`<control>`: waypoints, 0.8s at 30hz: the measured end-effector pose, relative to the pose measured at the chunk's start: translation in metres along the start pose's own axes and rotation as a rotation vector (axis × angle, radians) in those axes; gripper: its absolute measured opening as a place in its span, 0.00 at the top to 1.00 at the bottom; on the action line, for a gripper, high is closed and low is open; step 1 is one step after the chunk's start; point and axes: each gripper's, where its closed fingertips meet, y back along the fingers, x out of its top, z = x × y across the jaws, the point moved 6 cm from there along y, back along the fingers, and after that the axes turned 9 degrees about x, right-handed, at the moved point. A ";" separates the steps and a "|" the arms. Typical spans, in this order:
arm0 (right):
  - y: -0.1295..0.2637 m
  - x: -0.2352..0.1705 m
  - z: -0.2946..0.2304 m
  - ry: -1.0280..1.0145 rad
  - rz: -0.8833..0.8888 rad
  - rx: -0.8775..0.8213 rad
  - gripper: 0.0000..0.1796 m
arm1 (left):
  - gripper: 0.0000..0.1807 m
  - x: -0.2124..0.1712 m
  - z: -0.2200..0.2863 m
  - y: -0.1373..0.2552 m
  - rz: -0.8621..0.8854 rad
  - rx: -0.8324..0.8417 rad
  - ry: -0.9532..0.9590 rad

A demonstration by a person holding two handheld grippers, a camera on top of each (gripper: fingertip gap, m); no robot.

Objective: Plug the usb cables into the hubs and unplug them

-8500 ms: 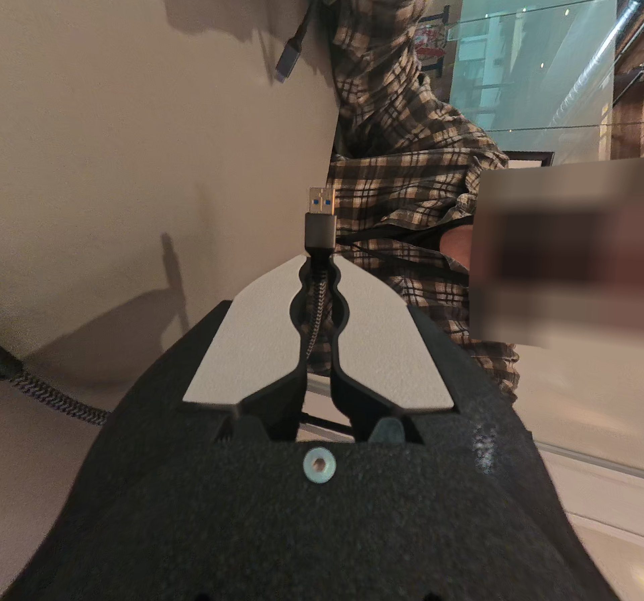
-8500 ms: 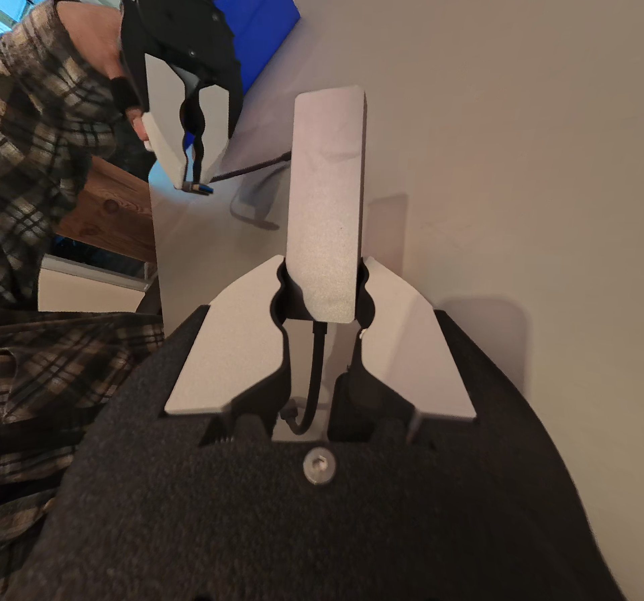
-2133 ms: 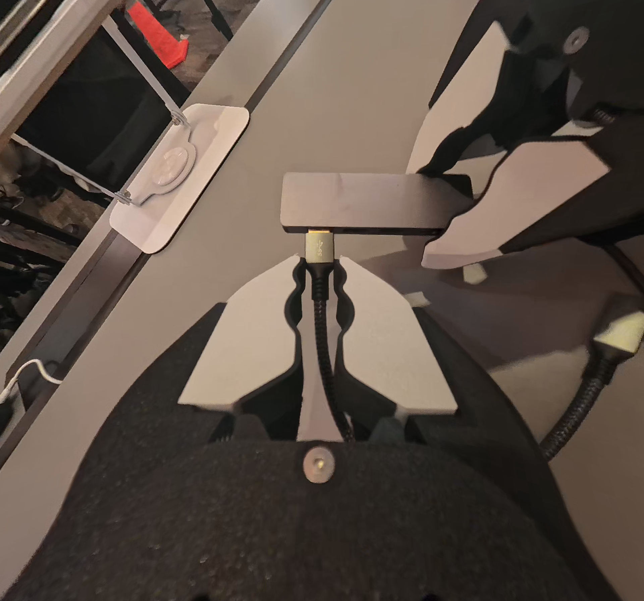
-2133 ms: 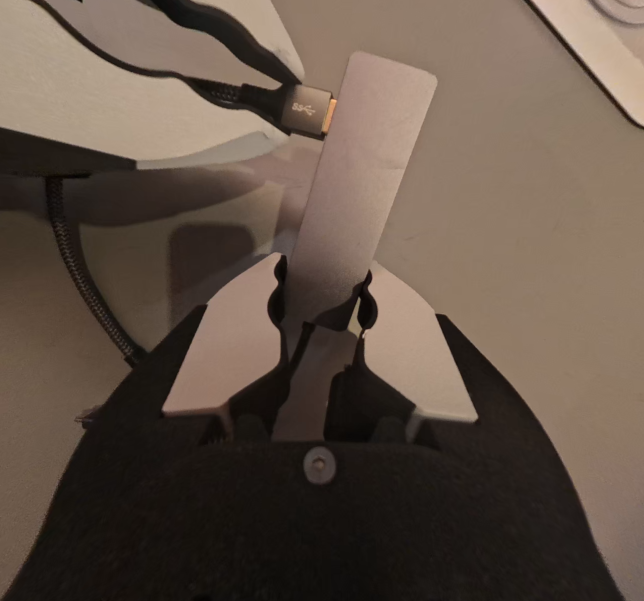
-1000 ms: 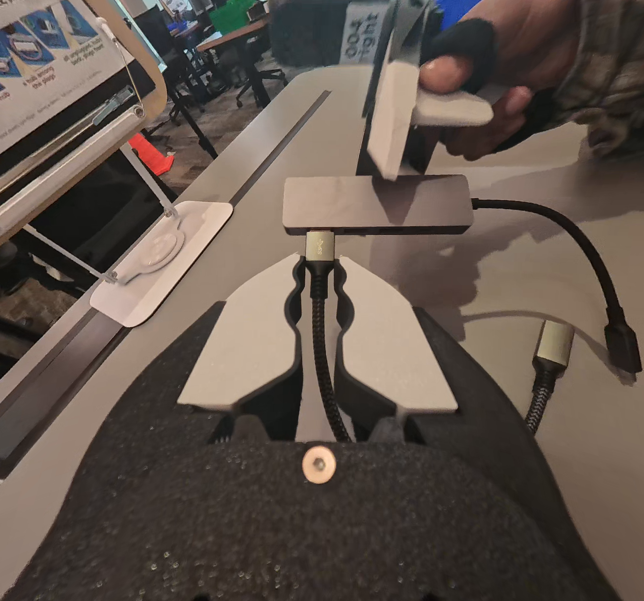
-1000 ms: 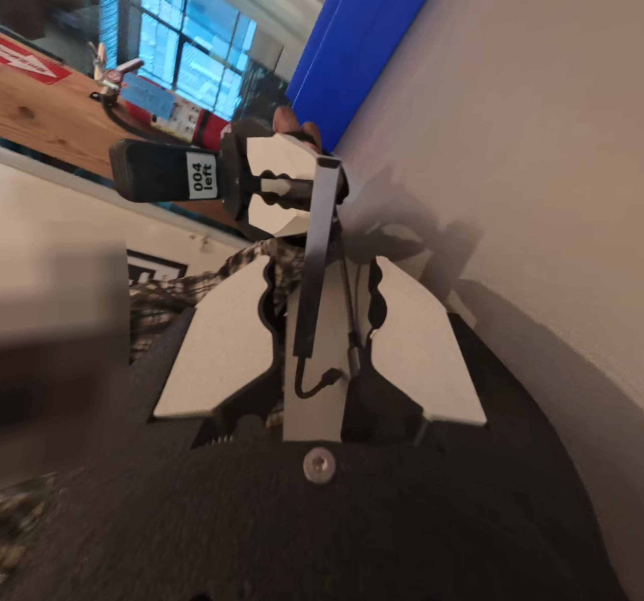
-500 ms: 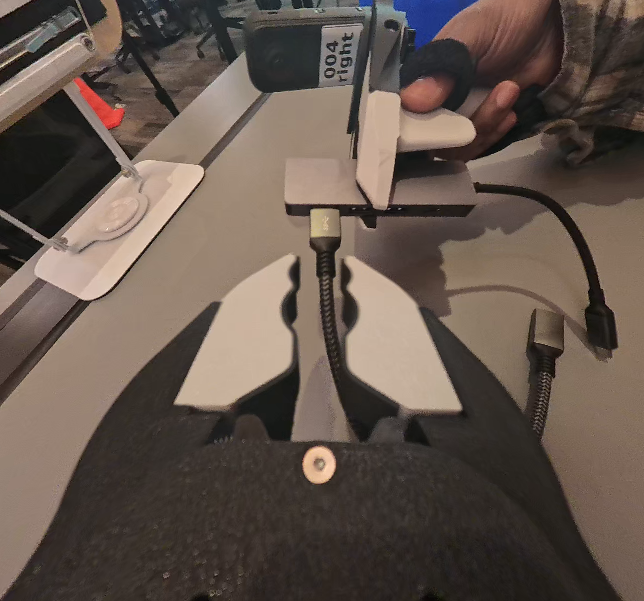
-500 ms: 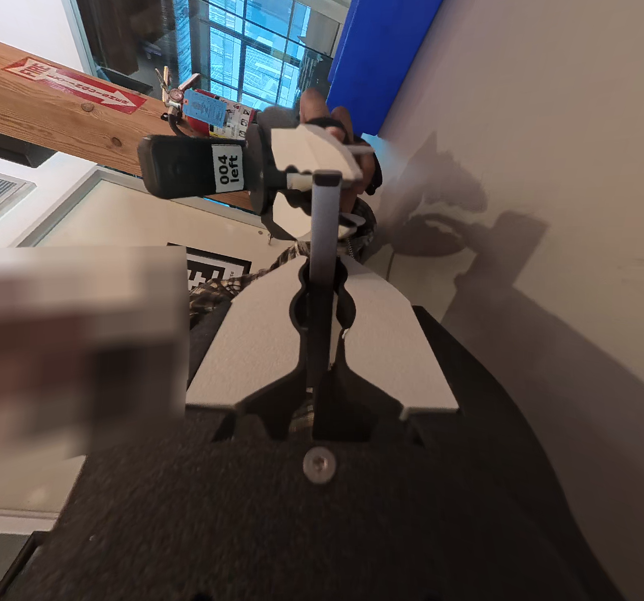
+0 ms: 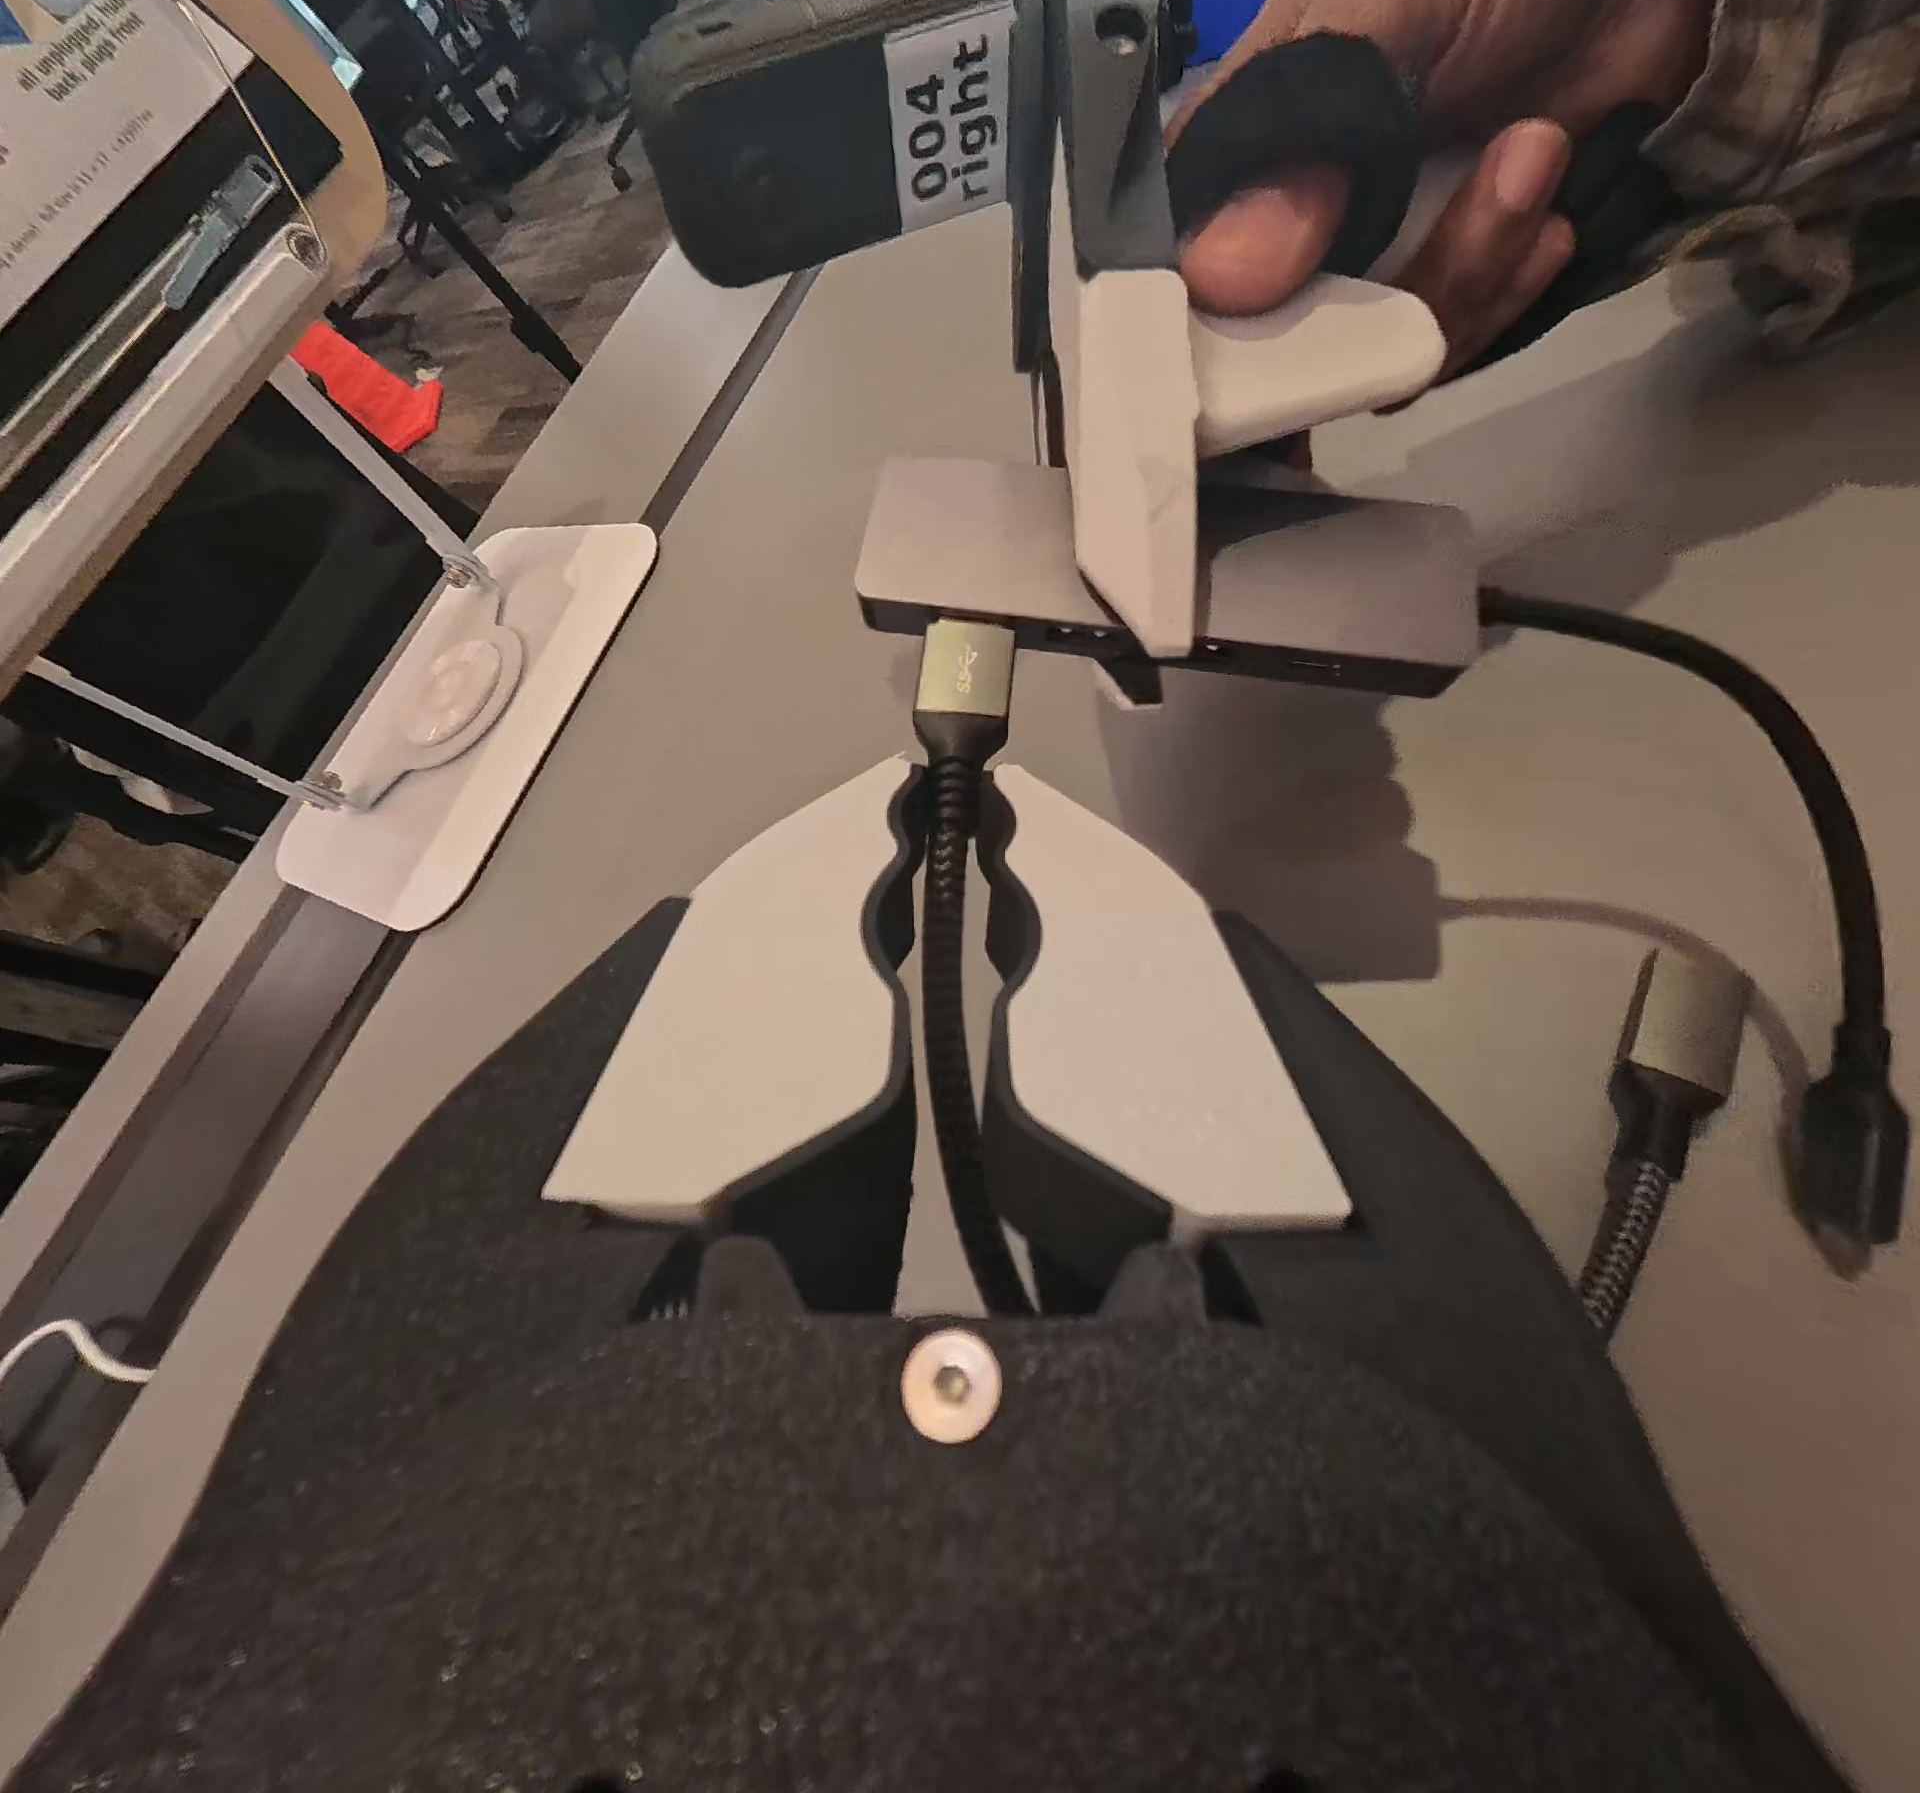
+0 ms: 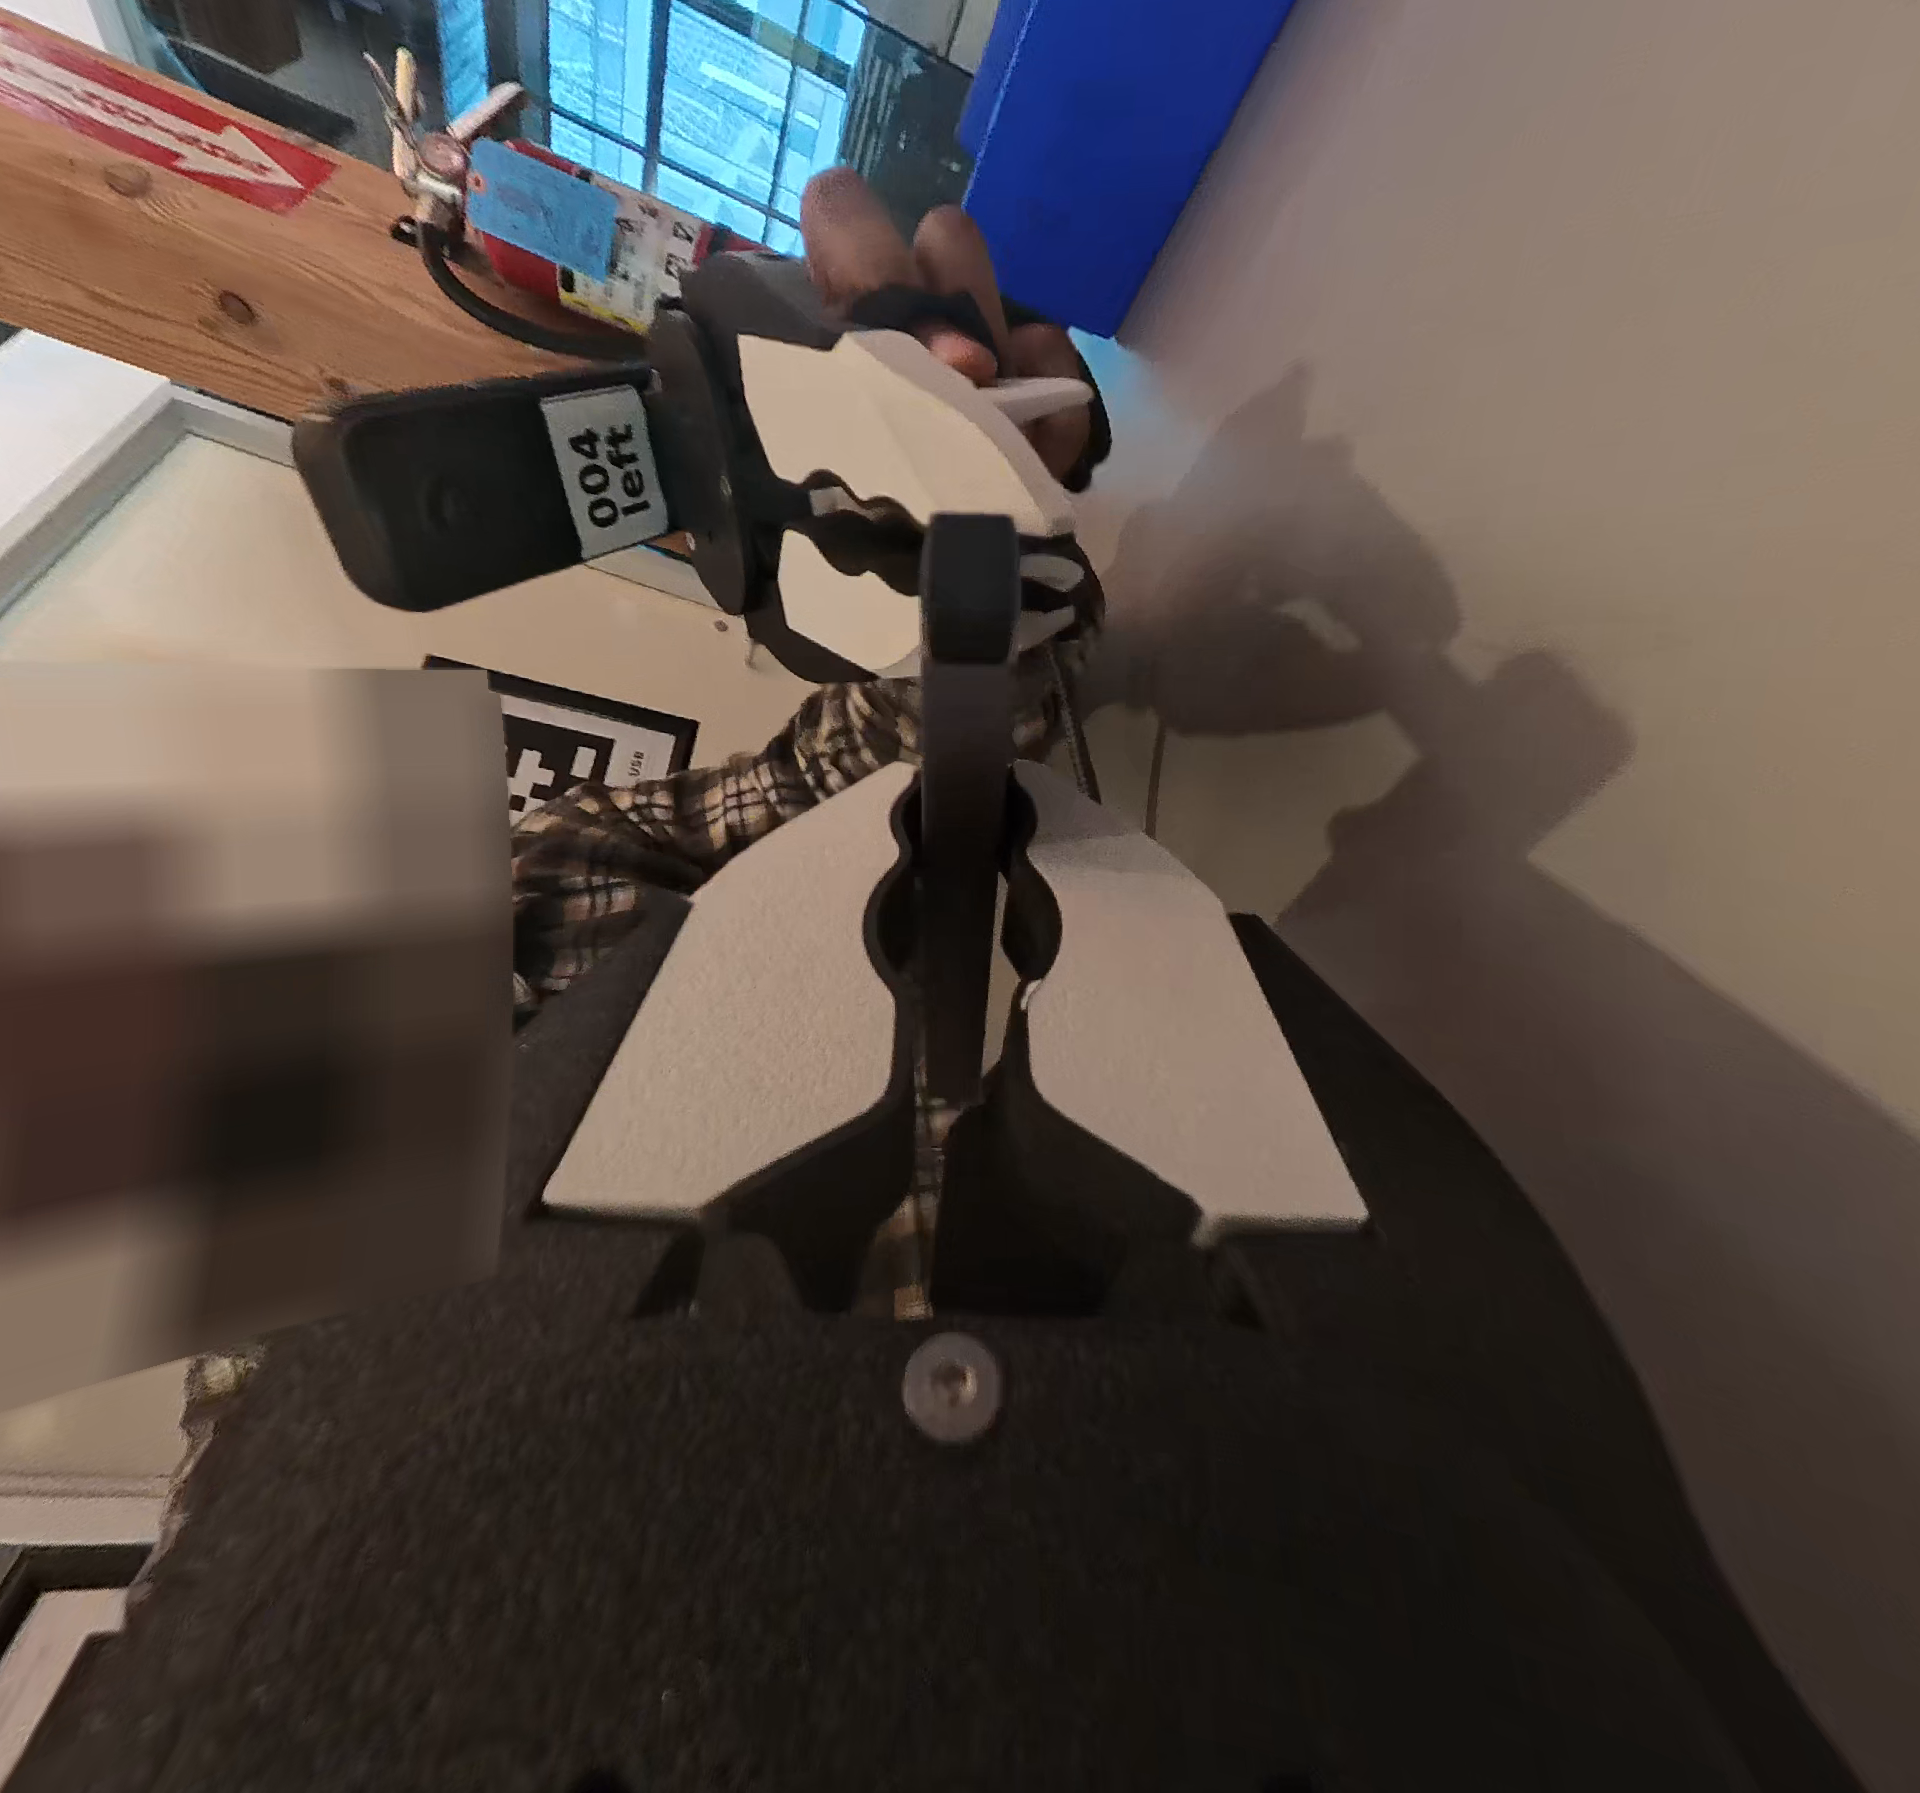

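Note:
A slim grey USB hub (image 9: pixel 956 538) hangs just above the table. My right gripper (image 9: pixel 1138 621) is shut on its middle, one finger above and one below. A grey USB plug (image 9: pixel 966 683) on a black braided cable (image 9: pixel 951 912) sits in the hub's leftmost front port. My left gripper (image 9: pixel 948 767) is shut on that cable just behind the plug. In the right wrist view the hub (image 10: pixel 966 683) shows edge-on between my right gripper's (image 10: pixel 964 787) fingers, with the left gripper (image 10: pixel 1044 554) beyond it.
A second grey plug on a braided cable (image 9: pixel 1683 1026) lies on the grey table (image 9: pixel 779 496) at right, beside the hub's own black lead and plug (image 9: pixel 1849 1151). A white stand base (image 9: pixel 468 715) sits at the table's left edge. A blue bin (image 10: pixel 1122 81) stands behind. Left and right tips are no more than a few centimetres apart.
My left gripper, open half a second ago, has closed on the cable behind the plug. The plug stays in the hub. My right gripper still holds the hub.

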 end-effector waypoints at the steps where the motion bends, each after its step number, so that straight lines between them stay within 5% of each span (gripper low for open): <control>1: -0.001 0.000 0.000 0.005 -0.009 -0.012 0.94 | 0.96 0.000 0.000 0.000 -0.010 0.009 -0.028; 12: -0.013 -0.011 0.009 0.024 -0.148 -0.080 0.94 | 0.96 -0.009 0.007 0.001 -0.021 -0.083 -0.169; 17: 0.004 -0.004 -0.002 0.113 0.049 -0.048 0.80 | 0.96 -0.011 0.000 0.003 -0.021 -0.036 -0.071; 24: 0.020 0.006 0.003 0.097 0.280 0.034 0.94 | 0.96 -0.006 0.009 0.003 -0.001 -0.044 -0.085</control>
